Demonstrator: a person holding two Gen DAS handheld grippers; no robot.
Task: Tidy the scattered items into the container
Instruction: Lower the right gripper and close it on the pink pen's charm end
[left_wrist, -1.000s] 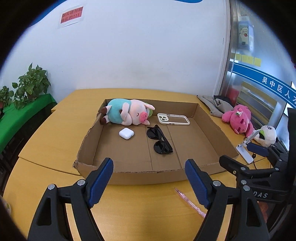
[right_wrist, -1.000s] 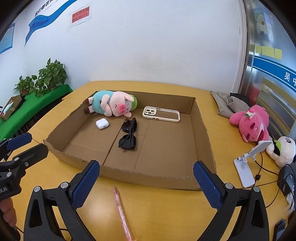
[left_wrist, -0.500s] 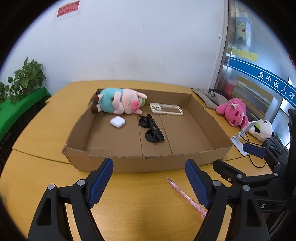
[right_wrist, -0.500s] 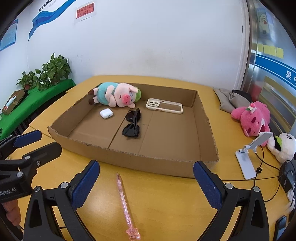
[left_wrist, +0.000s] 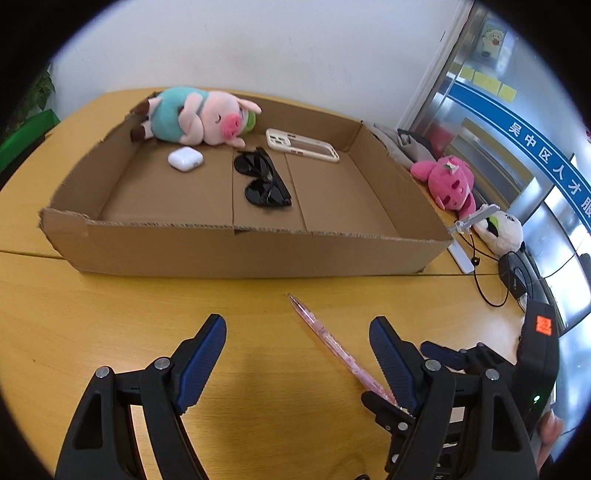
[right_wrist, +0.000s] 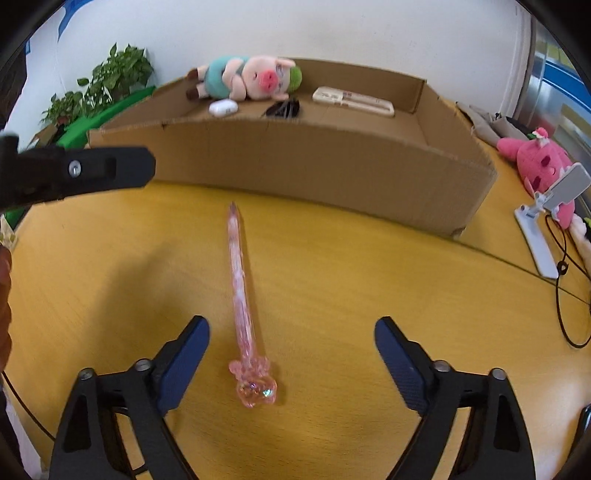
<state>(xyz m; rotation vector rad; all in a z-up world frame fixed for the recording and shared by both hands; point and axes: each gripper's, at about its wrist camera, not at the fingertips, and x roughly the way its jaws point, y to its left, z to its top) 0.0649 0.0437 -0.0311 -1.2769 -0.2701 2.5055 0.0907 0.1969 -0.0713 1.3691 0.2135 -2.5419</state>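
A pink translucent pen (right_wrist: 241, 302) lies on the yellow table in front of the cardboard tray (right_wrist: 303, 162). My right gripper (right_wrist: 291, 345) is open low over the table, its fingers either side of the pen's decorated end. The pen also shows in the left wrist view (left_wrist: 332, 343), right of centre. My left gripper (left_wrist: 297, 343) is open and empty above the table, left of the right one. The tray (left_wrist: 251, 251) holds a plush pig (left_wrist: 199, 116), a white earbud case (left_wrist: 185, 158), black sunglasses (left_wrist: 264, 177) and a phone case (left_wrist: 301, 144).
A pink plush (left_wrist: 448, 181), a white plush (left_wrist: 498, 229), a white phone stand (right_wrist: 543, 229) and black cables (right_wrist: 565, 295) sit on the table right of the tray. Grey cloth (left_wrist: 402, 147) lies behind them. Green plants (right_wrist: 107, 81) stand far left.
Both grippers have dropped and pulled back from the tray toward the near table. The right gripper now straddles the pen, which was at the frame's lower edge before.
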